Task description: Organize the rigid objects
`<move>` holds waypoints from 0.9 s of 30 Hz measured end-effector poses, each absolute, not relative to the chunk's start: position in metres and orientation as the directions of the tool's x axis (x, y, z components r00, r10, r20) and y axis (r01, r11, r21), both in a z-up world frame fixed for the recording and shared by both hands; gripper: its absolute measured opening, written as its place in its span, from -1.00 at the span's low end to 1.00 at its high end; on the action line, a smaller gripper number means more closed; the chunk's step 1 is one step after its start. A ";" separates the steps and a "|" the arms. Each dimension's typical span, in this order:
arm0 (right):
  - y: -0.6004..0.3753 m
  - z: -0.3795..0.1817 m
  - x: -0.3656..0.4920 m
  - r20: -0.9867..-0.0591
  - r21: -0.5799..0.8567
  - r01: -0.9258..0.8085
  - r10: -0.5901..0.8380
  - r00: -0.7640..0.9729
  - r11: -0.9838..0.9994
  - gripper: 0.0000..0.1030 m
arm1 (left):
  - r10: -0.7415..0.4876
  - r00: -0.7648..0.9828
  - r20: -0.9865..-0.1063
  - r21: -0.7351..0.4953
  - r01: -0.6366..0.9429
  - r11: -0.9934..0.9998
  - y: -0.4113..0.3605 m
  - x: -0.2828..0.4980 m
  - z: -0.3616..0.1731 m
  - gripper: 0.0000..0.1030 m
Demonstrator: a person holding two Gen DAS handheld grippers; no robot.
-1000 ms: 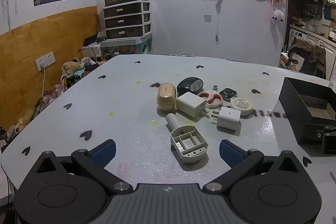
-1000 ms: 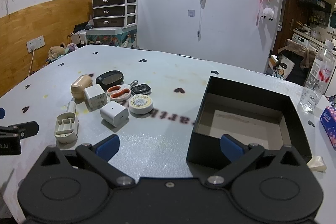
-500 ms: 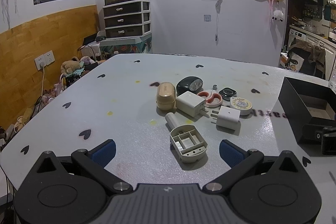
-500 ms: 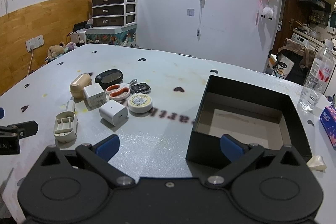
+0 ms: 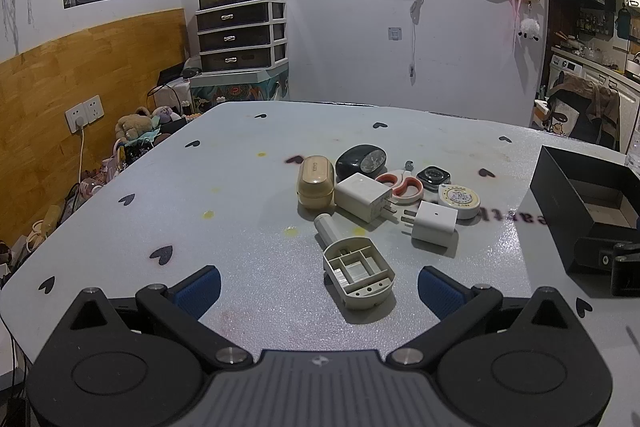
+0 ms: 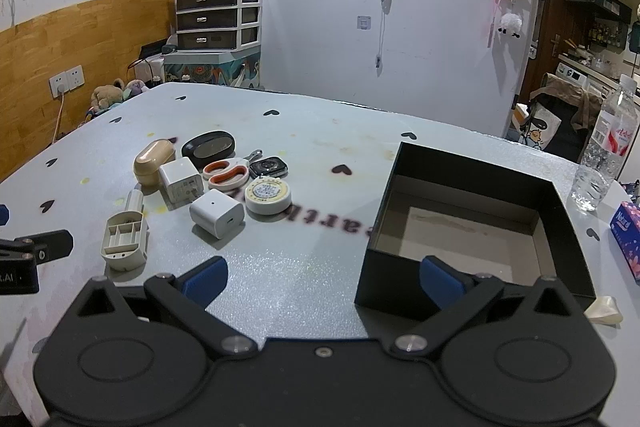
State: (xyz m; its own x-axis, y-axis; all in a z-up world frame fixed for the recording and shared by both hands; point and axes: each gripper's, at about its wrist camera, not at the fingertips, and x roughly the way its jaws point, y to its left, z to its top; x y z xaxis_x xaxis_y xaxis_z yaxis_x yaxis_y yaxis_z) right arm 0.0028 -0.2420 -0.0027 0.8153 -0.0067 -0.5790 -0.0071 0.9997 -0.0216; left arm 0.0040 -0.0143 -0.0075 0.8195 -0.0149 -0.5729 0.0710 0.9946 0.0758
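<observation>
Center of left wrist frame: object cluster on counter (image 5: 240, 227) — beige tray (image 5: 359, 273) nearest, betw. the wide-open fingers of left gripper (image 5: 319, 285), not touched. Behind it white tube (image 5: 326, 228), 2 white chargers (image 5: 362, 195) (image 5: 434, 223), tan case (image 5: 315, 181), black oval (image 5: 361, 159), scissors (image 5: 402, 183), watch (image 5: 433, 175), tape measure (image 5: 459, 200). Right wrist frame: right gripper (image 6: 322, 279) wide open, empty, hovering by near wall of black box (image 6: 472, 227) at center-right; box empty. Water bottle (image 6: 606, 147) far right.

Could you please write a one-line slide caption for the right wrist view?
Open right hand-held gripper faces an empty black box and a cluster of small objects, including scissors, on the table.
</observation>
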 end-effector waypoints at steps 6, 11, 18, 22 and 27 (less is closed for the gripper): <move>-0.238 -0.002 0.001 -0.572 -0.022 -0.008 -0.006 0.820 1.000 1.00 | -0.018 0.824 -0.566 0.072 0.071 0.995 -0.011 0.001 -0.008 1.00; -0.242 0.007 -0.007 -0.530 -0.021 0.000 -0.012 0.848 1.000 1.00 | -0.022 0.841 -0.541 0.069 0.070 0.995 -0.008 -0.003 -0.002 1.00; -0.267 0.027 -0.016 -0.450 0.027 0.082 -0.061 0.891 0.996 1.00 | -0.043 0.875 -0.483 0.042 0.072 0.996 -0.002 -0.002 0.008 1.00; -0.288 0.035 -0.020 -0.423 0.050 0.163 -0.127 0.897 0.985 1.00 | -0.067 0.886 -0.458 0.024 0.088 0.996 -0.001 0.003 0.012 1.00; -0.315 0.037 -0.021 -0.421 0.070 0.253 -0.202 0.885 0.965 1.00 | -0.076 0.887 -0.455 0.021 0.096 0.995 -0.003 0.015 0.013 1.00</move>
State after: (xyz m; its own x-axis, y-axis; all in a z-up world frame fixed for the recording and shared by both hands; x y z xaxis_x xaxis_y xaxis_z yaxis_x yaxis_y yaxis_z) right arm -0.0207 -0.3152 0.0374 0.8845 -0.2017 -0.4207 0.2534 0.9648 0.0702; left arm 0.0153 -0.0025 0.0131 0.8873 -0.0759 -0.4549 0.0957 0.9952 0.0207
